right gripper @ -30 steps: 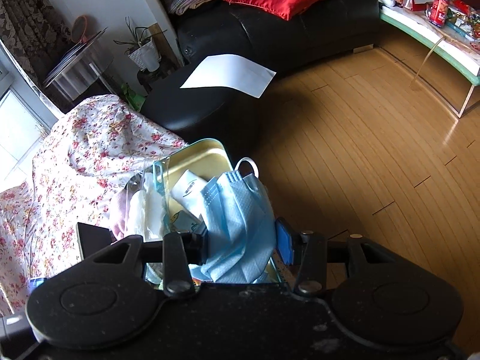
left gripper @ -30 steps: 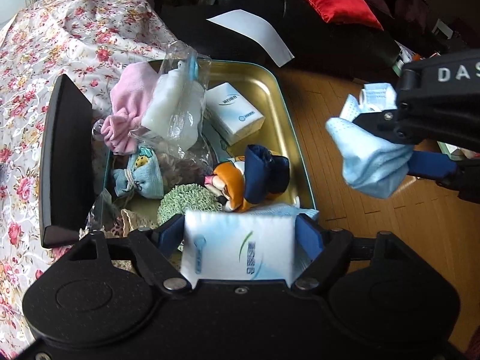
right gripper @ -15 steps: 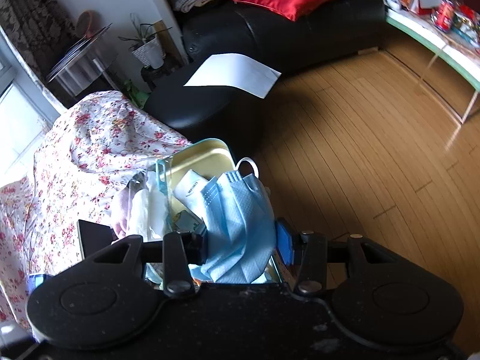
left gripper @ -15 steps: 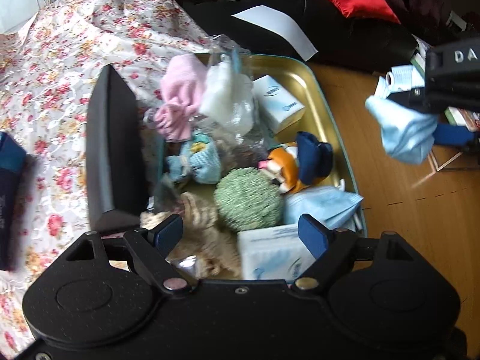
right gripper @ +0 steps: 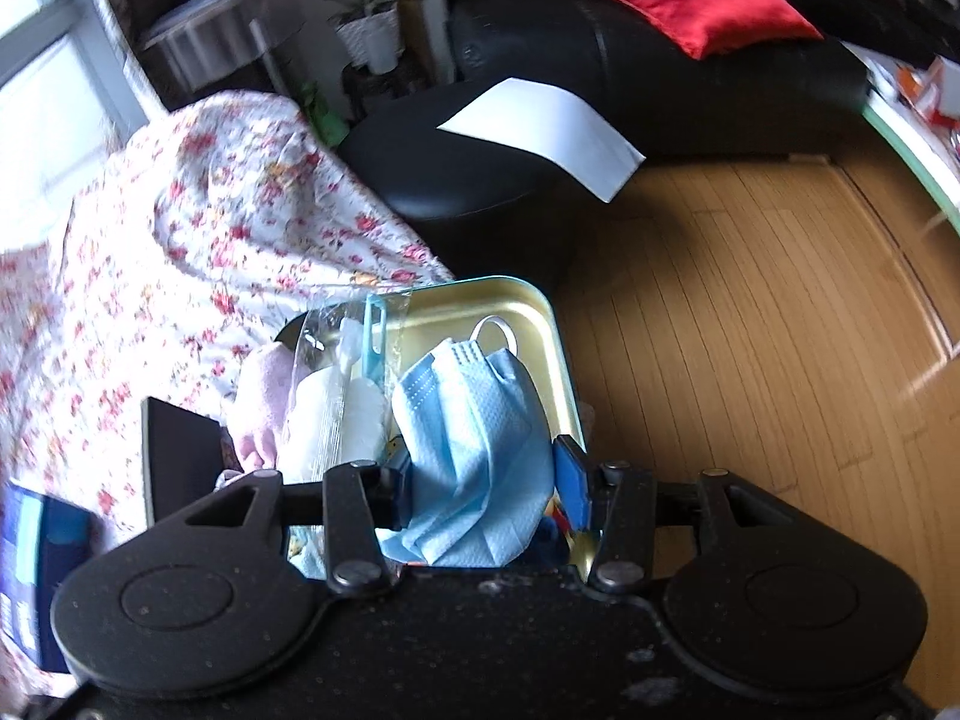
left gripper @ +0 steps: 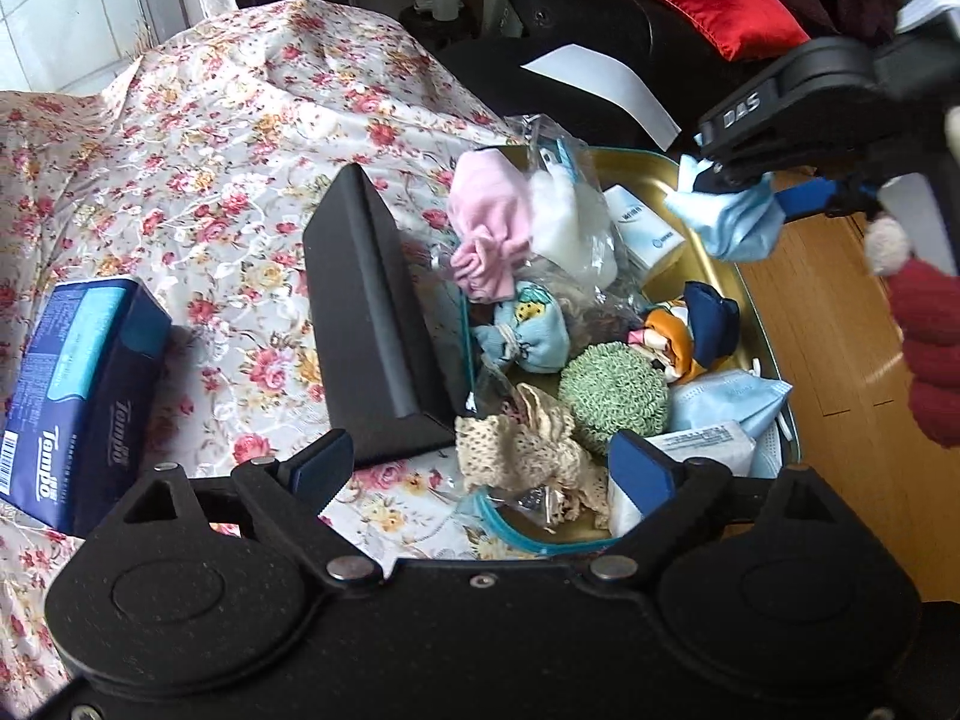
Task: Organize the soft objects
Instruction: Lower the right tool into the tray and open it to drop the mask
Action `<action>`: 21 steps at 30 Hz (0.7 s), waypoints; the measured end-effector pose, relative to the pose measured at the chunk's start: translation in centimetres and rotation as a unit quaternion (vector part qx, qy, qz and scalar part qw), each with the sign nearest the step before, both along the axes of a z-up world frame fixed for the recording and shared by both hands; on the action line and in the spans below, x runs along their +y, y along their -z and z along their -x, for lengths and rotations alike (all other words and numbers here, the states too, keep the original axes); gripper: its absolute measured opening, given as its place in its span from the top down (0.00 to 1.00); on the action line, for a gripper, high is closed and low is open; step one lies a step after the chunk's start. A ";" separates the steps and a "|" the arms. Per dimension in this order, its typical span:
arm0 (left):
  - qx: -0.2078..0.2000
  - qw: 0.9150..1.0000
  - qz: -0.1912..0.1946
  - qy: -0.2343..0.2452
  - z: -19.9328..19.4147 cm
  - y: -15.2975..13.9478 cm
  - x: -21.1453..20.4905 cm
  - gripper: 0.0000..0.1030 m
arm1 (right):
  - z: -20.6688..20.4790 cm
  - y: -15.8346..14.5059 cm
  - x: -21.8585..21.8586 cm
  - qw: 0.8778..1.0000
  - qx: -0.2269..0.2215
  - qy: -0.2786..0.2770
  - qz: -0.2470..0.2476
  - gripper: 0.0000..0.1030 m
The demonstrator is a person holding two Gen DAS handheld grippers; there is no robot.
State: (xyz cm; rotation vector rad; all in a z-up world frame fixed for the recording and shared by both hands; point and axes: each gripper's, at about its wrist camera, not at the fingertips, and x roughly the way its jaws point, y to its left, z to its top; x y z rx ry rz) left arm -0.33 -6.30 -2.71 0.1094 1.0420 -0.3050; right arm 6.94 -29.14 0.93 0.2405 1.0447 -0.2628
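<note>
A gold tin tray [left gripper: 711,267] on a flowered cloth [left gripper: 210,192] holds a pink cloth [left gripper: 489,228], a clear bag of white wadding [left gripper: 570,222], a small tissue pack [left gripper: 645,228], a blue sock bundle [left gripper: 534,336], a green knitted ball [left gripper: 612,393], a duck plush [left gripper: 690,330], a blue mask [left gripper: 726,402], a white tissue pack [left gripper: 702,447] and cream lace [left gripper: 528,450]. My left gripper [left gripper: 480,468] hovers at the tray's near left edge, its jaws opening with nothing between them. My right gripper [right gripper: 486,480] hangs a second blue face mask [right gripper: 474,450] over the tray's far right corner; its jaws are starting to open, and the mask is still caught between them.
A black flat lid [left gripper: 372,324] leans against the tray's left side. A dark blue Tempo tissue pack [left gripper: 78,384] lies on the cloth at far left. A person's red sleeve [left gripper: 930,348] is at right, over the wooden floor [right gripper: 750,330]. Behind stands a black sofa [right gripper: 600,60] with white paper [right gripper: 540,132].
My left gripper let go of the white tissue pack in the tray, opened wide and drew back to the left. My right gripper carried the blue mask in over the tray.
</note>
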 end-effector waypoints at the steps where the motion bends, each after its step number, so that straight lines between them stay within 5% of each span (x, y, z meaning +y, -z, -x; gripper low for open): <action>1: 0.000 1.000 0.000 -0.001 -0.1 0.0 0.1 0.14 | -0.4 0.3 0.2 1.000 0.003 -0.007 0.006 0.55; 6: 0.000 1.000 0.000 -0.003 -0.4 -0.1 0.6 0.14 | -1.6 1.6 0.7 0.999 0.016 -0.019 0.027 0.42; 21: 0.015 1.000 -0.006 -0.008 -0.6 0.7 1.2 0.14 | -1.2 1.1 0.2 1.000 -0.020 -0.010 0.017 0.26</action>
